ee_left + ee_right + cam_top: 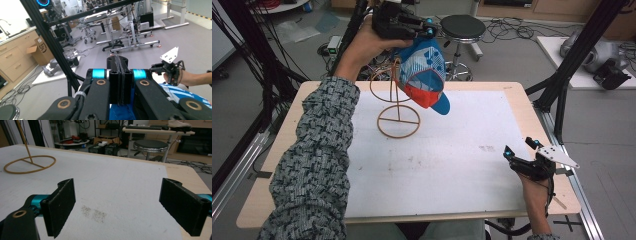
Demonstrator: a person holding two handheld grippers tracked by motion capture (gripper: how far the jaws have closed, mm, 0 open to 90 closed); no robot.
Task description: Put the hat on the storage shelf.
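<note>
Hanging cap pinched between left gripper jaws

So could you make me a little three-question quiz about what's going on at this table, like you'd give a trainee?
1. True or false: the left gripper holds the blue, white and orange cap up in the air beside the wire stand.
2. How do the jaws of the right gripper stand? A: wide apart with nothing between them. B: clamped on the cap. C: closed on the stand's ring.
3. Fill in: the wire stand rests on the white mat on a round ____.

Key
1. True: the jaws are pinched shut on the cap, which hangs clear of the mat.
2. A: it waits low over the mat's near right corner.
3. Base ring.
</note>
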